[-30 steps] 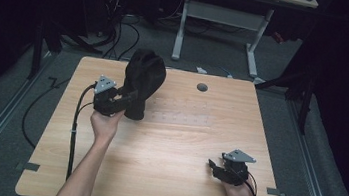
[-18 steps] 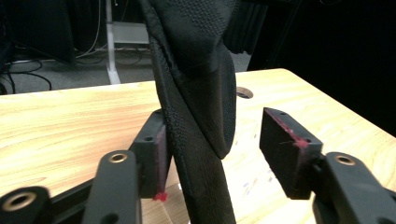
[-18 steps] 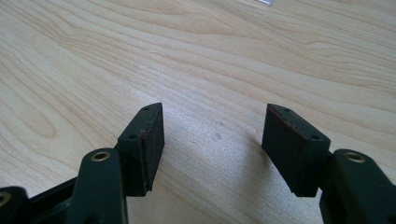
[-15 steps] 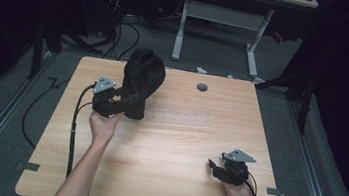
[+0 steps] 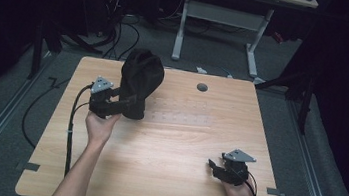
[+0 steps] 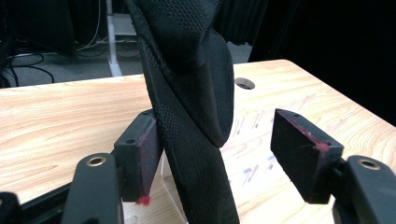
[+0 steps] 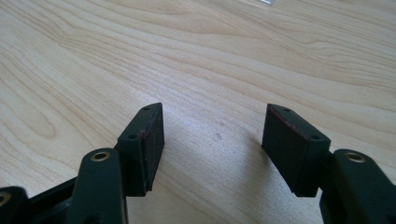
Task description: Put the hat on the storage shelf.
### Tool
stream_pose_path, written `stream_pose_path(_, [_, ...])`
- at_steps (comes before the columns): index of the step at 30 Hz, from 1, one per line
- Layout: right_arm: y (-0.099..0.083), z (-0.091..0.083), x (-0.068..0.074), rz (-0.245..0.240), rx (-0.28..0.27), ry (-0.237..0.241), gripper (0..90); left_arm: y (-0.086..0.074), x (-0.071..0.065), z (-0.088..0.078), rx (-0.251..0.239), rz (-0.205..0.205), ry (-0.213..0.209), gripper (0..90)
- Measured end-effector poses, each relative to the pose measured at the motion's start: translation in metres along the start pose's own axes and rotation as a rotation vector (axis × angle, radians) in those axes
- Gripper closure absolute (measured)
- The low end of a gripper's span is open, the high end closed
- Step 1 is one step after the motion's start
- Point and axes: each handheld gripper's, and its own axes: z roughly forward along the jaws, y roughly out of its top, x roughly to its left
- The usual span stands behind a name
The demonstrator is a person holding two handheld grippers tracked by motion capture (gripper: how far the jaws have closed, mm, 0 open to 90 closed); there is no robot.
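Observation:
A black mesh fabric object (image 5: 141, 76) stands upright at the back left of the wooden table (image 5: 182, 144). Its narrow lower part (image 6: 196, 154) passes between the jaws of my left gripper (image 5: 133, 107). The jaws have just been opening. The left pad (image 6: 148, 154) lies against the fabric, while the right pad (image 6: 299, 149) stands well off it, so nothing is pinched. My right gripper (image 5: 214, 167) rests near the table's front right, open. In the right gripper view its pads (image 7: 149, 140) hang over bare wood.
A round grommet hole (image 5: 202, 87) sits at the table's back centre. Black cables (image 5: 72, 126) trail off the left side from my left gripper. Behind the table stands a white desk frame (image 5: 221, 28) on a grey floor, with dark surroundings.
The left gripper's jaws look slightly wider around the black object's base. Both hands and the object have kept their places.

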Motion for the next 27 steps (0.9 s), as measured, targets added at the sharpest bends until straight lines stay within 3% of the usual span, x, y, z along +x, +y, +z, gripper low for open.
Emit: stream_pose_path(27, [0.000, 0.001, -0.001, 0.018, 0.005, 0.015, 38.8, 0.001, 0.013, -0.023, 0.015, 0.021, 0.034, 33.9])
